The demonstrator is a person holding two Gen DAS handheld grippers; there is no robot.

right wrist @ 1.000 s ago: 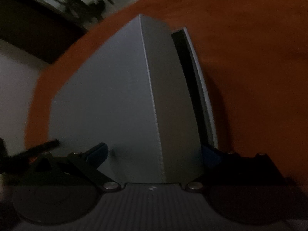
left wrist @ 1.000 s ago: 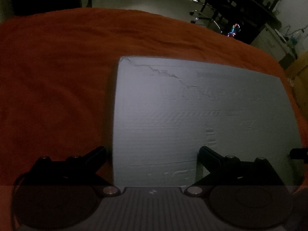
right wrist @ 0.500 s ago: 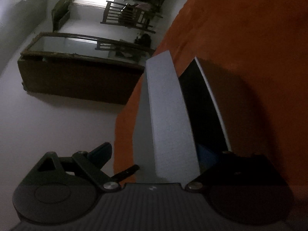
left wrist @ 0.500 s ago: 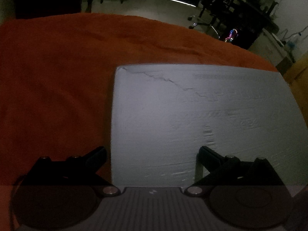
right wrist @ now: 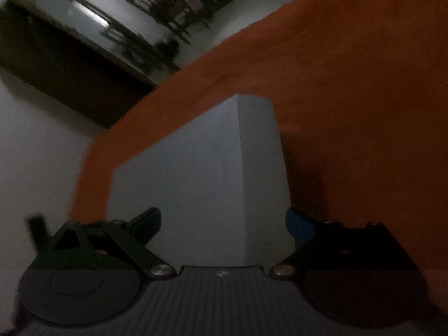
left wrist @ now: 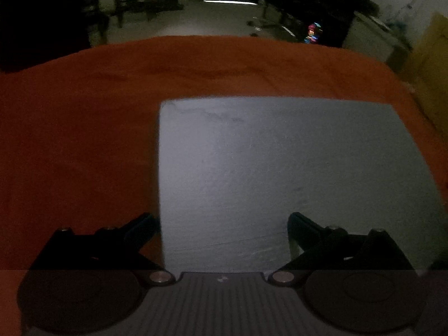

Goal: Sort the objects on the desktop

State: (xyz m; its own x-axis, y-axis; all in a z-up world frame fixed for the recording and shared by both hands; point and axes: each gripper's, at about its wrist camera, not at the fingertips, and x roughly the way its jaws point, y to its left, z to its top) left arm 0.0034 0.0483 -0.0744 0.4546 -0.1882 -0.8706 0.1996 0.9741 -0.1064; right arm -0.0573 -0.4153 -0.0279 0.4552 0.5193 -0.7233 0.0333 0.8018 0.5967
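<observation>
Left wrist view: we look forward and slightly down along the left gripper (left wrist: 219, 221), held level over the near edge of a pale grey box (left wrist: 280, 168).
Left fingers: we see them spread wide, one dark tip (left wrist: 140, 225) over the orange cloth (left wrist: 78, 145) just beside the box's left edge, the other over the box's top face; neither visibly presses on anything.
Right wrist view: we see the right gripper (right wrist: 224, 222) rolled to one side, so the room behind stands at a slant.
Right fingers: they are wide apart, straddling the box's near corner (right wrist: 238, 168); the blue-padded tip (right wrist: 298, 225) sits at the narrow face, the dark tip (right wrist: 145, 222) in front of the broad face. We cannot tell whether either one touches.
Box position: it lies on the cloth-covered tabletop, towards the right half of the left view.
Box shape: a flat rectangular block with crisp straight edges and one sharp vertical corner line in the right view.
Box surface: matte and faintly grainy, with a thin jagged line near its far left corner (left wrist: 207, 113).
Cloth: a deep orange, soft and fuzzy, with shallow folds along the far side (left wrist: 210, 70).
Light: dim, and both views are blurred.
</observation>
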